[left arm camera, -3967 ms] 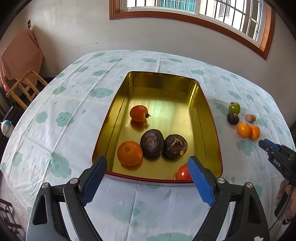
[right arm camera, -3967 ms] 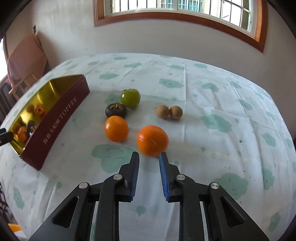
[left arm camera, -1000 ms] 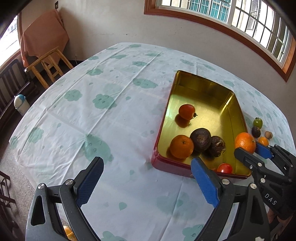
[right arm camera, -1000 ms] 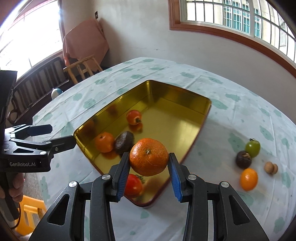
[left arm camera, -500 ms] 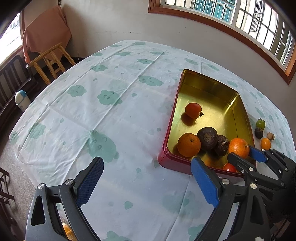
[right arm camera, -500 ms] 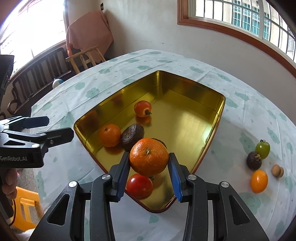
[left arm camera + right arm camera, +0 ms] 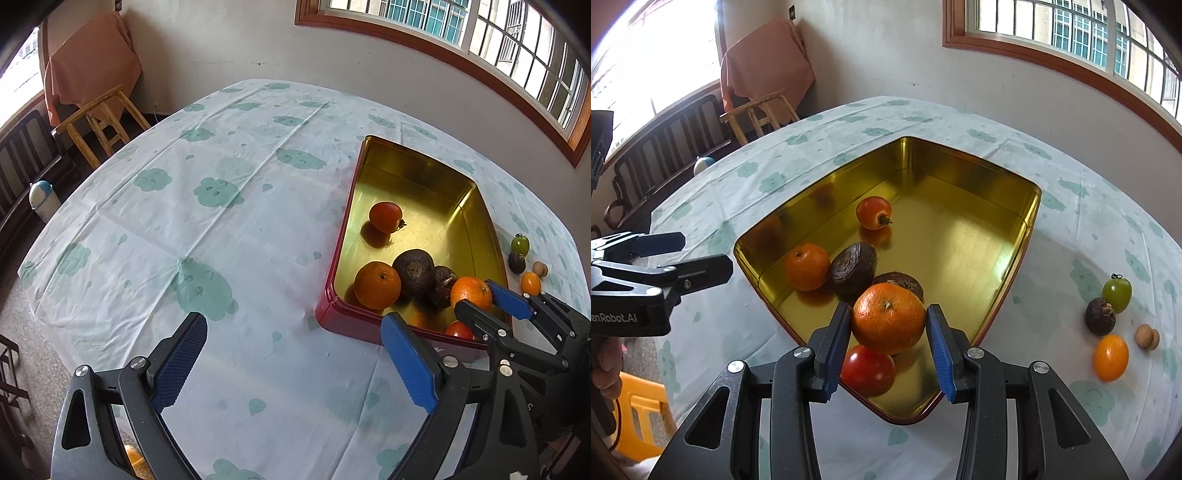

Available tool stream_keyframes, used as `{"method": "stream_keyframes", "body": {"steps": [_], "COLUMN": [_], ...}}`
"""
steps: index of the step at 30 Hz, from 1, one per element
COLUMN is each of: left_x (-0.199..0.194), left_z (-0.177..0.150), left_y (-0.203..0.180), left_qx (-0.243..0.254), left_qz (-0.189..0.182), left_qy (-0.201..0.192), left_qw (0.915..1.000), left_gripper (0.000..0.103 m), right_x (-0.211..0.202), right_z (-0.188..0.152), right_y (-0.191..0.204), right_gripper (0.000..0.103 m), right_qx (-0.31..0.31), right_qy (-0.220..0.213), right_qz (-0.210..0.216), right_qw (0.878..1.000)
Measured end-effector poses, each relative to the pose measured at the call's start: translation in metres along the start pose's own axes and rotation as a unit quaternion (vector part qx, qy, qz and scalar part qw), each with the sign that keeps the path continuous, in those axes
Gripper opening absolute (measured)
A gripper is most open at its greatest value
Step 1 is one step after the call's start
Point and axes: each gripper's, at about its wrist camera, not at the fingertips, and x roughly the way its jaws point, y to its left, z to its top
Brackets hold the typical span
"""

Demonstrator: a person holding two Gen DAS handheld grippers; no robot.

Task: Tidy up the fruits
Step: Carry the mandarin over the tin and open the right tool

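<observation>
A gold tin tray [image 7: 964, 236] with red outer walls [image 7: 354, 321] sits on the tablecloth. It holds an orange [image 7: 806, 266], two dark fruits [image 7: 852, 266], and two red tomatoes [image 7: 874, 212]. My right gripper [image 7: 888, 323] is shut on an orange [image 7: 888, 318] and holds it over the tray's near end, above a tomato [image 7: 868, 369]; it also shows in the left wrist view [image 7: 476, 301]. My left gripper [image 7: 291, 362] is open and empty, left of the tray. Outside the tray lie a green tomato [image 7: 1116, 290], a dark fruit [image 7: 1100, 316], a small orange [image 7: 1110, 357] and two brown longans [image 7: 1147, 336].
A wooden chair [image 7: 99, 122] draped with an orange cloth stands beyond the table's far left. A dark bench [image 7: 668, 151] runs under the window at left. The wall and window lie behind the table.
My right gripper has carried the orange from the table's right side over the tray and has lowered it in the last second. My left gripper has shifted leftward, still open.
</observation>
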Motion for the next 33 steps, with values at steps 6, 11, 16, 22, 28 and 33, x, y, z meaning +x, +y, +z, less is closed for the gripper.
{"method": "stream_keyframes", "body": {"steps": [6, 11, 16, 22, 28, 33], "left_x": [-0.003, -0.004, -0.006, -0.010, -0.012, -0.012], "left_z": [0.000, -0.001, -0.001, 0.001, 0.003, 0.005], "left_y": [-0.005, -0.009, -0.013, -0.020, -0.030, -0.040], "left_qx": [0.006, 0.012, 0.017, 0.026, 0.038, 0.046], "left_qz": [0.000, 0.000, 0.000, -0.002, -0.006, -0.011], "left_qy": [-0.004, -0.007, -0.009, -0.017, -0.020, -0.020], "left_qw": [1.0000, 0.9999, 0.9998, 0.9995, 0.9991, 0.9987], "left_gripper": [0.094, 0.094, 0.094, 0.094, 0.094, 0.094], "right_x": [-0.007, -0.022, -0.039, -0.061, -0.074, -0.081], "right_z": [0.002, 0.001, -0.006, -0.013, -0.028, -0.042], "right_y": [-0.002, -0.005, -0.017, -0.050, -0.106, -0.153], "right_gripper": [0.043, 0.043, 0.044, 0.044, 0.044, 0.044], "right_qx": [0.003, 0.014, 0.035, 0.068, 0.119, 0.163], "right_qy": [-0.011, -0.026, -0.047, -0.065, -0.067, -0.062], "right_qz": [0.002, 0.007, 0.007, -0.020, -0.070, -0.113], "right_qw": [1.000, 1.000, 0.998, 0.995, 0.988, 0.978]}}
